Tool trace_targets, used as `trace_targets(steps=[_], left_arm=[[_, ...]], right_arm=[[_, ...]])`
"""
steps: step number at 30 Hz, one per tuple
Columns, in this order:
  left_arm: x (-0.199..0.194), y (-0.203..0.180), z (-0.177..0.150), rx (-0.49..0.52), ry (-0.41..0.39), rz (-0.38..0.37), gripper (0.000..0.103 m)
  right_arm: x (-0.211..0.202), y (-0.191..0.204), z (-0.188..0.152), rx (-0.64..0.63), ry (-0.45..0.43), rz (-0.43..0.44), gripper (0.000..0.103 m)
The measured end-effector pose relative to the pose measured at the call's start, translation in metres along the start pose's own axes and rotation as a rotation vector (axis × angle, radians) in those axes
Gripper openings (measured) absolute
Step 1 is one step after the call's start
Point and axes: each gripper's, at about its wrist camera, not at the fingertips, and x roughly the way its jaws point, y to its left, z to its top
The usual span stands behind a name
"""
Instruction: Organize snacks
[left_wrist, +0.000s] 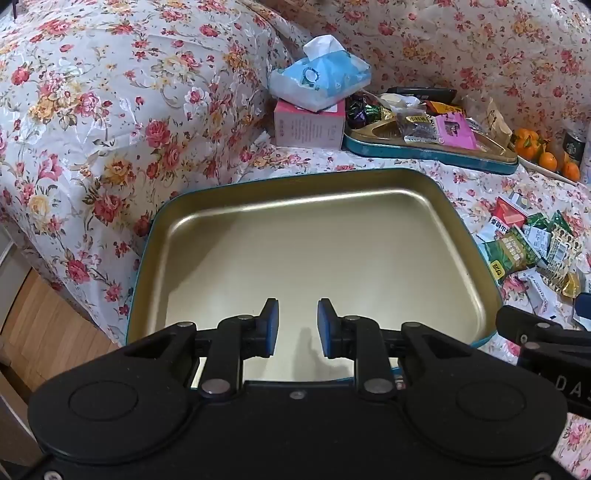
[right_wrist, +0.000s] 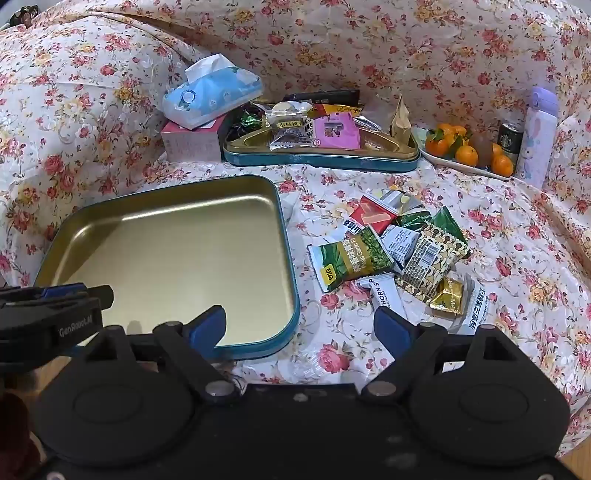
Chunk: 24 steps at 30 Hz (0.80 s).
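Gold-lined and teal-walled, the empty tin tray is sitting on the flower-patterned cloth, with nothing in it. The loose snack packets are lying in a heap on the cloth just beside the tray's right wall, not touching it as far as the right wrist view is showing.

The right tool is hanging over the tray's near right corner with its jaws spread wide and nothing between them. The heap is lying ahead of it and a little to its right, so this hand is plainly the nearer one. The green pea packet is the closest piece on the tray side; its long axis is running roughly left to right across the view, which would be asking for a grip across its short side.

The left tool is hovering above the tray's near edge, its blue pads standing a modest gap apart and gripping nothing. From there the heap is lying well off to the right.

A second tin farther back is already carrying wrapped sweets, though what sorts they are is hard to tell at that distance.
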Motion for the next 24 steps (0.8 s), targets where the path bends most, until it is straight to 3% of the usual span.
trace_targets(steps=[24], left_arm=[[-0.0010, 0.0018, 0.0007, 0.004, -0.006, 0.008, 0.033]], right_arm=[[-0.0002, 0.0002, -0.0002, 0.001, -0.002, -0.001, 0.091]])
